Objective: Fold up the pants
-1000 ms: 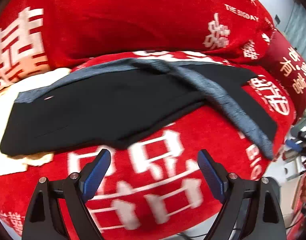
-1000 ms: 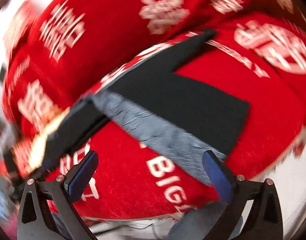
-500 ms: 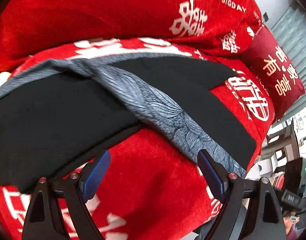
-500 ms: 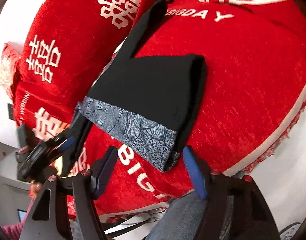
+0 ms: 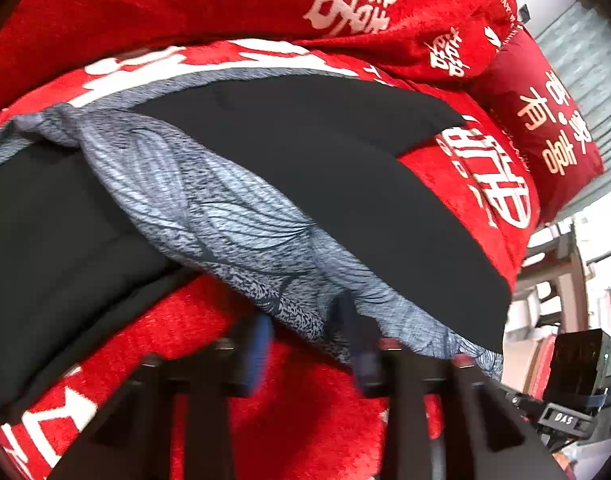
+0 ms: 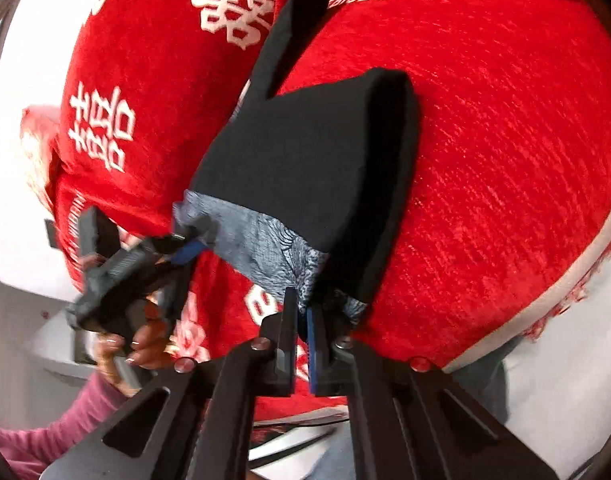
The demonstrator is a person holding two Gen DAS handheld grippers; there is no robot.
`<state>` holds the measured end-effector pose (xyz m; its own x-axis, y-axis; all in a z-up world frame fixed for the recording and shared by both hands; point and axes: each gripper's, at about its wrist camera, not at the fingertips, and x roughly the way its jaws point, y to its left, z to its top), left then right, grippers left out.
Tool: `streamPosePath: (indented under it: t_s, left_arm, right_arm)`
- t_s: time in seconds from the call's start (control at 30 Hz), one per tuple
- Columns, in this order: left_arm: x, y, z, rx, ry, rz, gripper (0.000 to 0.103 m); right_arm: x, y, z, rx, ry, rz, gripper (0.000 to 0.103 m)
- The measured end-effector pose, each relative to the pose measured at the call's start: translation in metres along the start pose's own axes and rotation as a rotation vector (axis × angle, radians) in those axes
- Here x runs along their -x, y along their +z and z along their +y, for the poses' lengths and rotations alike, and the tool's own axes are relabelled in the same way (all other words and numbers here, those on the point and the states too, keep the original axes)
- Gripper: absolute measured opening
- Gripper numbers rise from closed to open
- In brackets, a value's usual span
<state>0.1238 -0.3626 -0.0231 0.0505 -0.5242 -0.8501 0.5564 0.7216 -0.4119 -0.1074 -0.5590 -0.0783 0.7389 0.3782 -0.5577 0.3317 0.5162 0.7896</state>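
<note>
Right tongs (image 6: 301, 332): jaws together, pinching the grey patterned hem of the pants (image 6: 305, 168) at its corner nearest the camera; fabric edge sits right between the blue pads. Left tongs (image 5: 305, 344): motion-blurred, jaws closing, nearly together, with the grey patterned band (image 5: 233, 216) bunched between the fingers; in the right wrist view the left tongs (image 6: 189, 248) pinch the other end of the same grey hem, so both grip one hem edge, left and right corners. A hand (image 6: 145, 340) with a pink sleeve (image 6: 45, 440) wraps the left tool's handle. Pants are black with a grey leaf-print strip, lying on a red sofa cover (image 6: 505, 160) printed with white Chinese characters and "BIGDAY" lettering. From the left wrist view one black leg (image 5: 385, 208) runs out to the right, the second black leg (image 5: 57, 248) runs off to the left below the grey strip, and the strip crosses diagonally between them. From the right wrist view the black leg end is doubled over in a soft fold at its far side, and a narrow black piece (image 6: 293, 28) trails up toward the backrest. A dark red cushion (image 5: 545, 128) with gold characters sits at the sofa's far right end. Black device on a strap mount (image 5: 577, 368) at the lower right edge of the left view, beside the sofa. Nothing lies on top of the pants; the gripped hem is clear of the cushions.
</note>
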Motion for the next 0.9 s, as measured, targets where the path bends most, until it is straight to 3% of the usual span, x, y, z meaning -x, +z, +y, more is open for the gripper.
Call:
streamPosePath:
  t_s: [0.13, 0.27, 0.53, 0.77, 0.83, 0.87, 0.9]
  left_arm:
    - [0.013, 0.010, -0.009, -0.012, -0.026, -0.041, 0.027]
    - [0.025, 0.032, -0.018, -0.036, -0.028, -0.084, 0.027]
    - [0.038, 0.092, -0.031, -0.099, -0.012, -0.169, 0.027]
    - [0.032, 0.137, -0.027, -0.124, 0.077, -0.222, 0.028]
    - [0.032, 0.144, -0.021, -0.124, 0.103, -0.231, 0.041]
    - [0.034, 0.148, -0.016, -0.125, 0.129, -0.248, 0.062]
    - [0.036, 0.148, -0.014, -0.126, 0.148, -0.266, 0.070]
  right_arm:
    - [0.014, 0.020, 0.034, 0.092, 0.050, -0.047, 0.004]
    - [0.021, 0.061, 0.070, 0.187, 0.054, -0.090, 0.004]
    - [0.021, 0.171, 0.140, 0.364, -0.049, -0.168, 0.004]
    - [-0.024, 0.251, 0.172, 0.406, -0.142, -0.177, 0.004]
    - [-0.038, 0.272, 0.168, 0.377, -0.176, -0.183, 0.004]
    - [-0.044, 0.281, 0.163, 0.357, -0.195, -0.188, 0.004]
    - [-0.051, 0.290, 0.156, 0.334, -0.215, -0.191, 0.004]
